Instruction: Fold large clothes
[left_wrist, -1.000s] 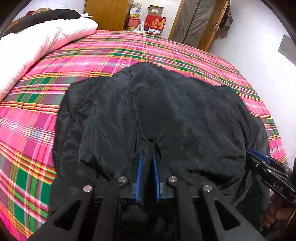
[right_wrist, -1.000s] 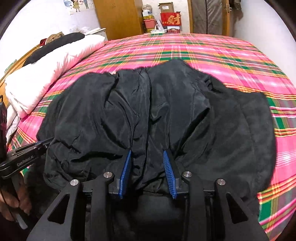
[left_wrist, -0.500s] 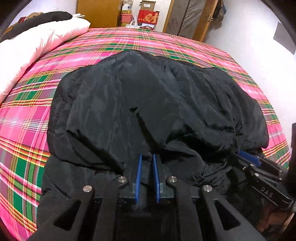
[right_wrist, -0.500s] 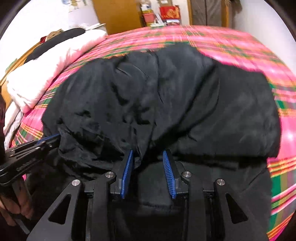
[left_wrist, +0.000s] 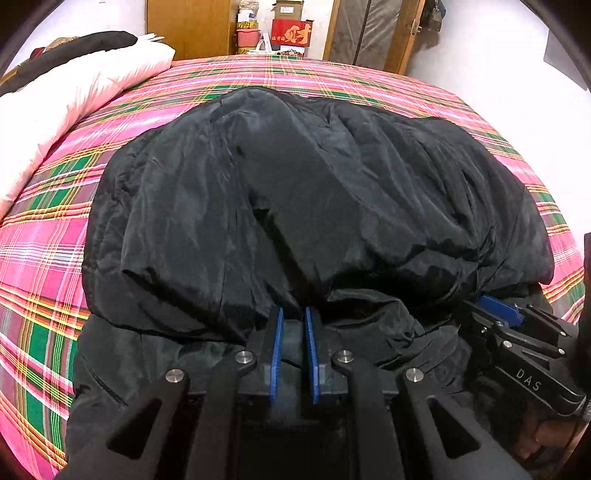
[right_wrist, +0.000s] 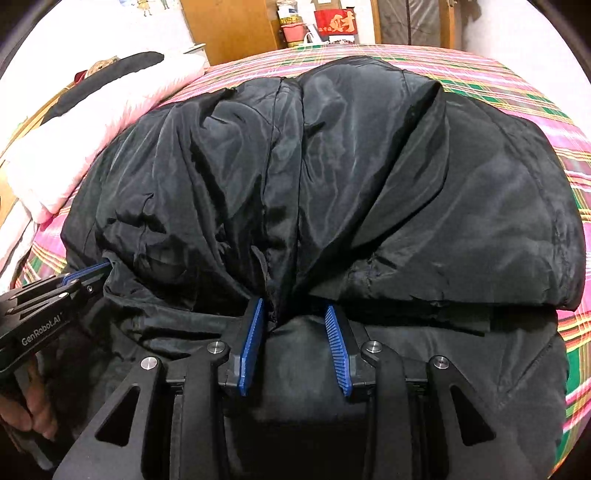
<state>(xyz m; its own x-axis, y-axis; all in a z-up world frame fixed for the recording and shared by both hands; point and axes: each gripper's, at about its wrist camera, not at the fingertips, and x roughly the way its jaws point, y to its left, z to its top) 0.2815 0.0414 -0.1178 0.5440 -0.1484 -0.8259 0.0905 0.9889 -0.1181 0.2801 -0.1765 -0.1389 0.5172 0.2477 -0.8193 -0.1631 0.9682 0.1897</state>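
A large black padded jacket (left_wrist: 295, 206) lies on the plaid bed, its far part doubled back over the near part; it also fills the right wrist view (right_wrist: 351, 184). My left gripper (left_wrist: 294, 321) has its blue pads nearly together on the folded edge of the jacket. My right gripper (right_wrist: 295, 317) has its pads wider apart, with a bunch of the same edge against the left pad. The right gripper also shows at the lower right of the left wrist view (left_wrist: 498, 314), and the left gripper at the left of the right wrist view (right_wrist: 92, 271).
The pink and green plaid bedspread (left_wrist: 55, 236) surrounds the jacket. A white quilt (left_wrist: 55, 107) and dark pillow lie along the left side. A wooden wardrobe (left_wrist: 188, 26), boxes and a door stand beyond the bed's far end.
Both grippers have drawn the jacket's far edge toward the near side, so the top layer now lies folded over the lower part. The folded edge has come close to the fingers.
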